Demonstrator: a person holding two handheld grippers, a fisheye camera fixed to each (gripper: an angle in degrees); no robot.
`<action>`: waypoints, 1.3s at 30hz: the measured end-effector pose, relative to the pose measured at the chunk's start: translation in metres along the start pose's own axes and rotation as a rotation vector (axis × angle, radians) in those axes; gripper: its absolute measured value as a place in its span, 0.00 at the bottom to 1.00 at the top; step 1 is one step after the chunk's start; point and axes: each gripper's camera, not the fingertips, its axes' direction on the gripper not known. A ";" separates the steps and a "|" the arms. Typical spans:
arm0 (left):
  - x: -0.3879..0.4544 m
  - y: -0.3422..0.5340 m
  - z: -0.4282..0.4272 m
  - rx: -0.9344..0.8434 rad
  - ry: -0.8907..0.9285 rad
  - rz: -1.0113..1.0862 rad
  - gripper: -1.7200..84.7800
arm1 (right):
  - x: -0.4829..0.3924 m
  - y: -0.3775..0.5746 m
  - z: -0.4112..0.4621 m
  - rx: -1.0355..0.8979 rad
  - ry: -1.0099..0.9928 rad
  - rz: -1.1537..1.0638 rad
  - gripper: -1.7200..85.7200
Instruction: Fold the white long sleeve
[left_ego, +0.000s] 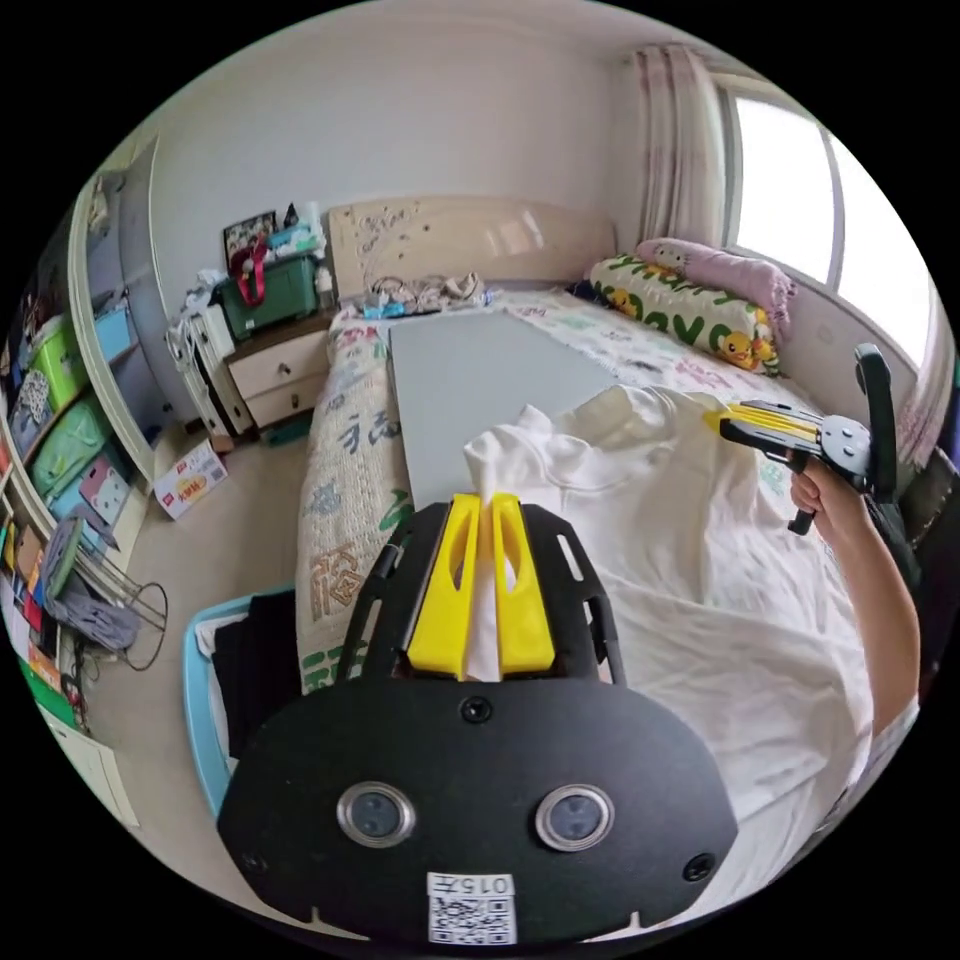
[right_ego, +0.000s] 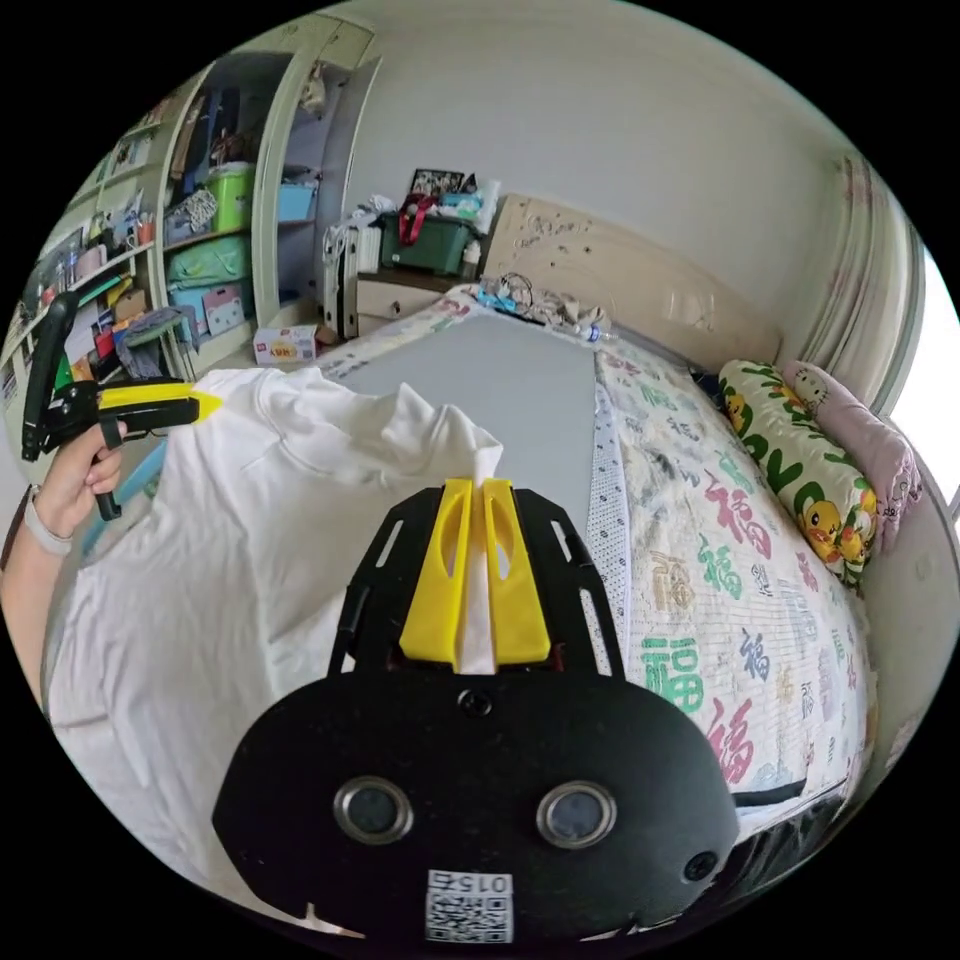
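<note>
White cotton is hanging in the air above the bed: the long sleeve shirt (left_ego: 680, 560) is being held up by its top edge, its body draping down toward the person and the near end of the mattress. The left gripper (left_ego: 482, 500) is pinching one shoulder, its yellow jaws drawn close together with a ridge of white cloth pressed between them. The right gripper (right_ego: 478, 485) is doing the same at the other shoulder, jaws narrow and cloth caught between. Each one is also appearing at the edge of the other's view, held in a hand (left_ego: 825, 495), with its yellow tips buried in the fabric.

Between the two grips the collar region is sagging a little and the cloth is wrinkling, so the shirt is not yet taut. Where the sleeves are hanging I cannot tell.

Beyond the shirt, a grey board (left_ego: 480, 385) is lying flat on the patterned bedspread (right_ego: 730, 560), and it looks like the intended folding surface. Pillows (left_ego: 690, 305) are sitting by the window, a nightstand (left_ego: 275, 370) is standing beside the headboard.

I judge this to be the opening step: lifting and spreading before any fold. The next move is calling for drawing the grippers apart to tension the shoulders, then lowering the shirt flat onto the board with sleeves spread, keeping both pinches firm meanwhile.
</note>
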 end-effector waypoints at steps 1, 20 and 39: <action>0.018 0.009 -0.036 0.054 -0.003 0.048 0.03 | 0.001 0.017 -0.042 0.049 -0.043 -0.006 0.02; 0.293 0.368 -0.339 0.170 0.071 0.635 0.03 | 0.030 0.445 -0.317 0.111 -0.511 -0.149 0.01; 0.112 0.296 -0.248 0.047 0.137 -0.129 0.10 | 0.147 0.301 -0.177 0.111 -0.362 0.340 0.17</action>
